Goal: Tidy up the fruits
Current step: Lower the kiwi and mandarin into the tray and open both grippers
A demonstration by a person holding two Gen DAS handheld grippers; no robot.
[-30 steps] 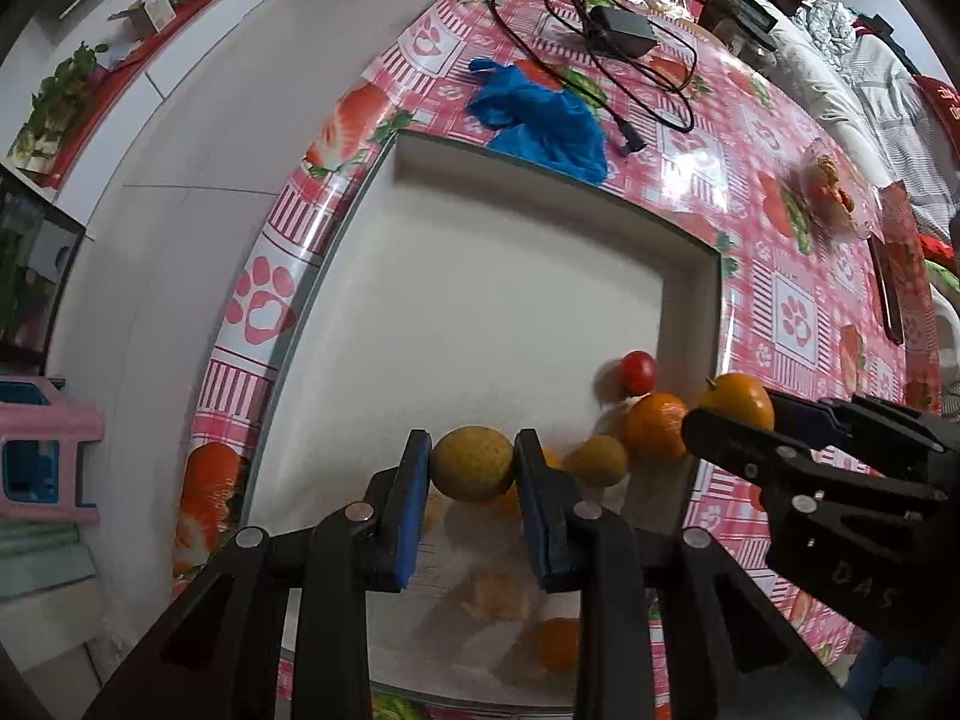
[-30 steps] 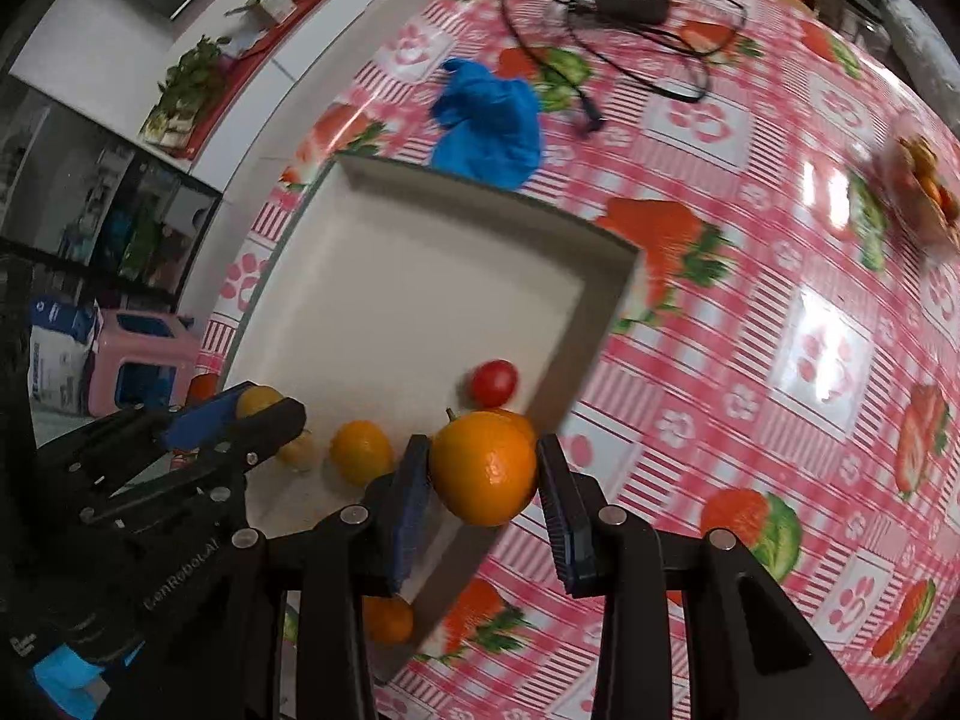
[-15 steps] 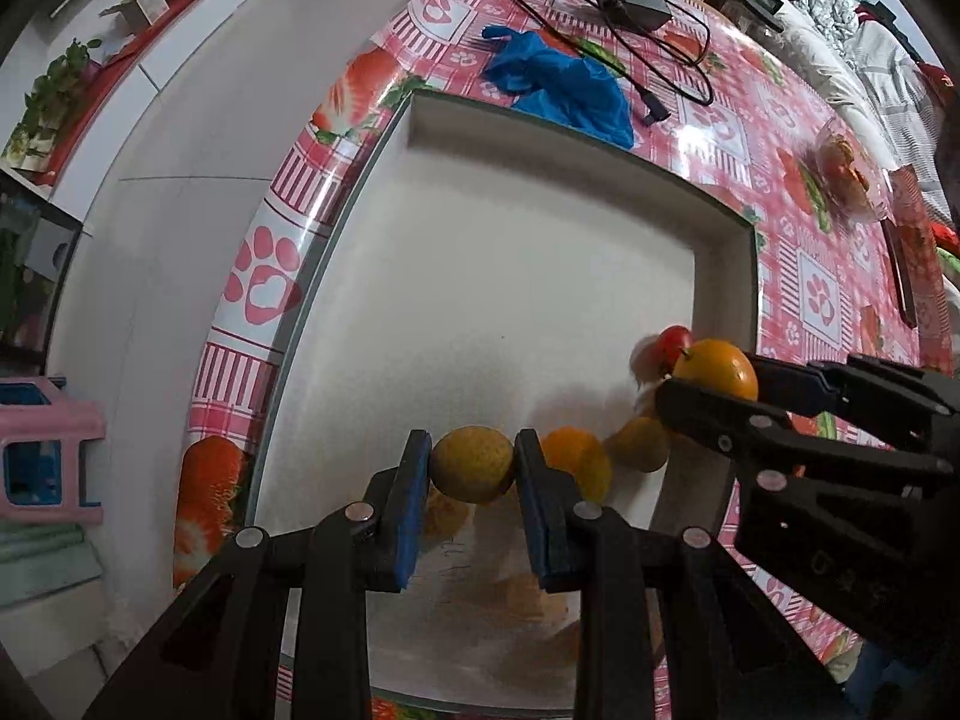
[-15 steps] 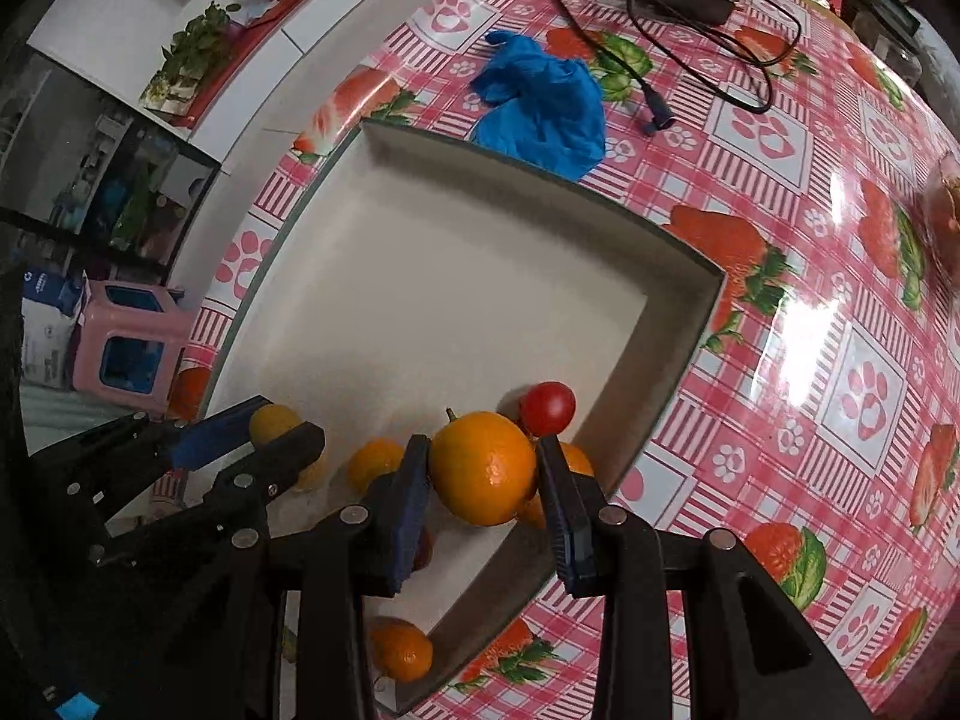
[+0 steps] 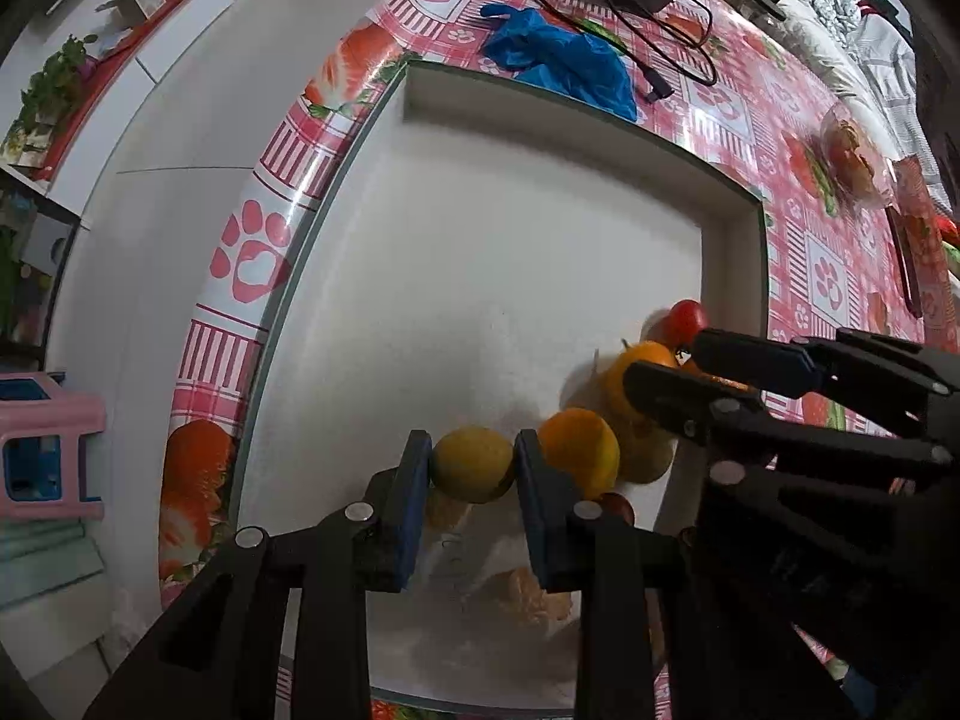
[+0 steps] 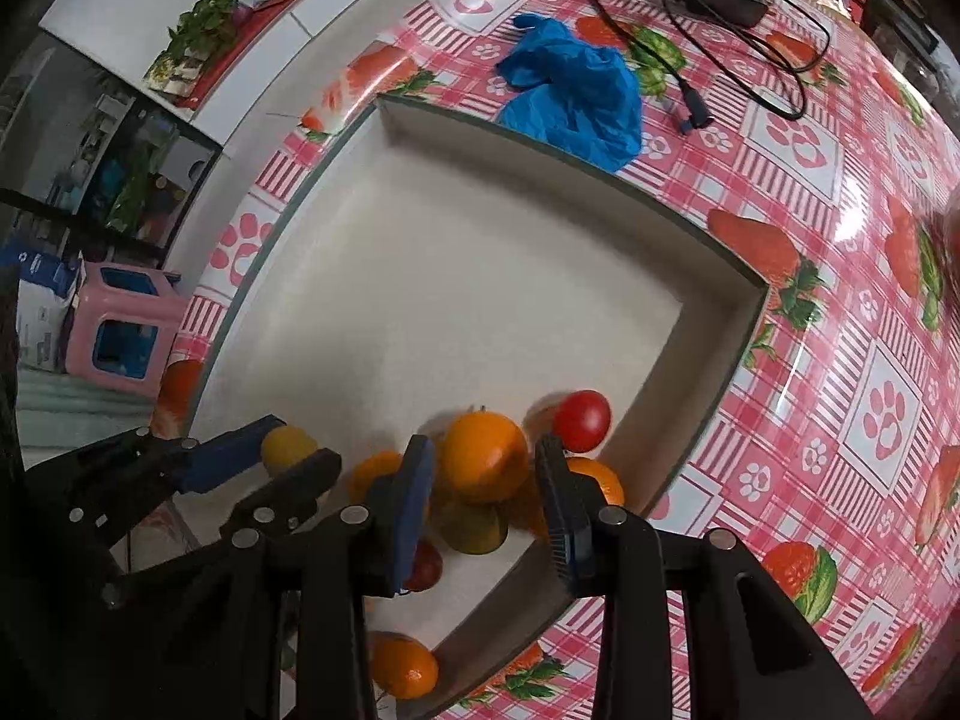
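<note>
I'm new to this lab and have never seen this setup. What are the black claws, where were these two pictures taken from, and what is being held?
No robot is present: a person holds a two-finger gripper in each hand, and a wide-angle camera on each looks down along its fingers. One picture is taken from the left gripper, the other from the right gripper. Each also sees the other from the side. Below is a white tray on a pink patterned tablecloth, with a crumpled blue bag and a black cable beyond. The left gripper has a yellowish fruit between its pads, and its jaws are opening. The right grips an orange. A red tomato and more fruit lie in the tray.
</note>
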